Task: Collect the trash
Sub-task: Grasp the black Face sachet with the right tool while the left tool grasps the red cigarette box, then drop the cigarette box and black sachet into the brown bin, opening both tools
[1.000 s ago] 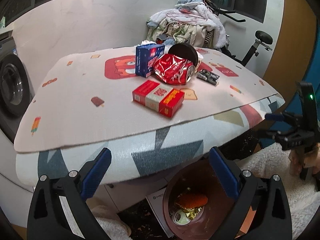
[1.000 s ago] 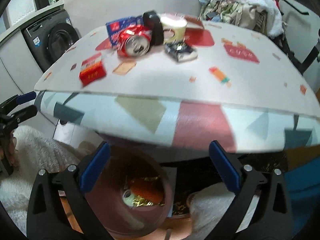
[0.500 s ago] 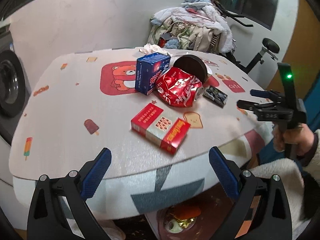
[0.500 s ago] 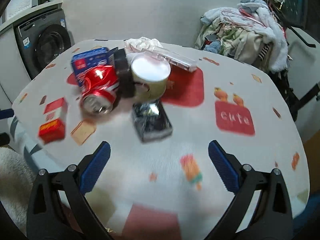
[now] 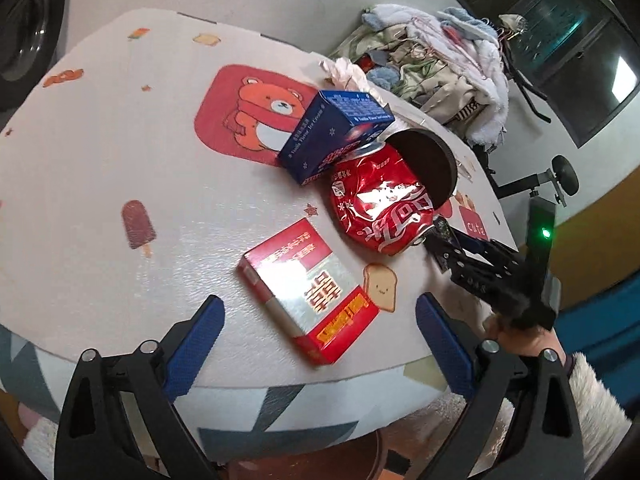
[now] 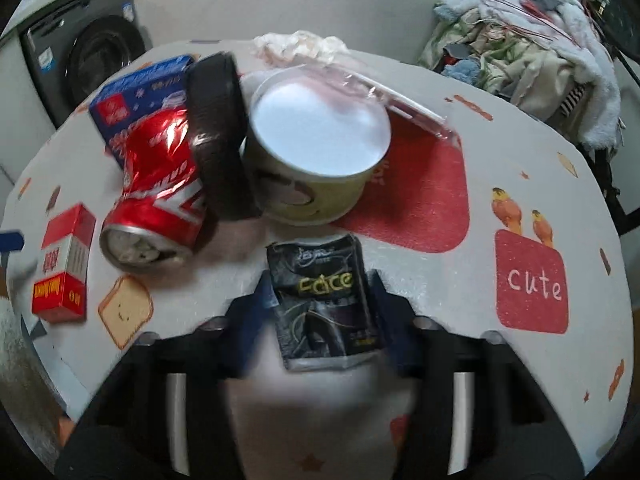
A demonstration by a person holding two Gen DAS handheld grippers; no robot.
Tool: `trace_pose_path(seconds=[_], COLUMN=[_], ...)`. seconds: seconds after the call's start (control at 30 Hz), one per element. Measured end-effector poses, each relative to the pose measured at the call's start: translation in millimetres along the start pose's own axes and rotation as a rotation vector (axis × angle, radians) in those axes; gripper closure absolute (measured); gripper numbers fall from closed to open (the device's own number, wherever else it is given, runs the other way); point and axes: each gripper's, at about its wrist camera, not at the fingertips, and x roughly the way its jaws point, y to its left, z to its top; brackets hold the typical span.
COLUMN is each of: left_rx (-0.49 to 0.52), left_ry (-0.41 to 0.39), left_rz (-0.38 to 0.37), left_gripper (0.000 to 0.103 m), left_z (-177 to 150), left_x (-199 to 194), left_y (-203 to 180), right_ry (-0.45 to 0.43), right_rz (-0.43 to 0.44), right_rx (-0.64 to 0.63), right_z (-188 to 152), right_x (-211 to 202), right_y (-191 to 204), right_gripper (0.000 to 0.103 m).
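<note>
Several pieces of trash lie clustered on a round table covered by a pale cloth printed with cartoon patches (image 6: 520, 160). Nearest the right gripper (image 6: 320, 312) is a flat black foil packet with yellowish lettering (image 6: 324, 300), lying on the cloth between the two blue-padded fingers (image 6: 256, 312); the jaws have just been closing around it, and the pads stand right at the packet's long edges, though blur hides whether they press on it yet. Just behind the packet stands a yellow-green paper cup with a white lid (image 6: 316, 152), and a round dark brown lid (image 6: 220, 136) leans on edge between the cup and a crushed red soda can (image 6: 156, 192) lying on its side. A blue cardboard box (image 6: 136, 96) sits behind the can, touching it, and a crumpled white tissue (image 6: 300, 44) lies at the far edge with a clear plastic wrapper (image 6: 400, 100) beside the cup. A red and silver cigarette-style carton (image 5: 308, 292) lies flat, apart from the can and close to the near table edge. The left gripper (image 5: 320, 344) hangs above that edge with its jaws spread wide and nothing between them, the carton just ahead of its blue fingers (image 5: 196, 340).
</note>
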Motion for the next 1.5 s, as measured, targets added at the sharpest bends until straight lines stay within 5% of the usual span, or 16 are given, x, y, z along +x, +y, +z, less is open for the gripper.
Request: trace_pose_path(seconds=[0.43, 0.63, 0.97, 1.2, 1.5], left_rx=[0.005, 0.134, 0.352, 0.464, 0.533], left_ry=[0.062, 0.053, 0.037, 0.039, 0.145], left_rz=[0.196, 0.260, 0.177, 0.099, 0.054], left_gripper=[0.023, 0.039, 0.043, 0.043, 0.043], left_z=[22.5, 19.0, -20.8, -80.4, -148.7], left_x=[52.1, 54.1, 16.8, -11.4, -0.2], left_y=[-11.7, -22.3, -54.6, -72.6, -81.9], right_ry=[-0.137, -0.158, -0.174, -0.190, -0.173], right_rz=[0.050, 0.061, 0.079, 0.080, 0.085], right_rx=[0.096, 0.127, 0.171, 0.147, 0.132], right_z=[-51.5, -80.8, -102.7, -112.8, -133.3], right_x=[-71.8, -92.3, -115.7, -130.9, -139.8], right_y=[-4.9, -2.5, -3.2, 10.6, 20.8], right_gripper=[0.060, 0.060, 0.060, 0.060, 0.060])
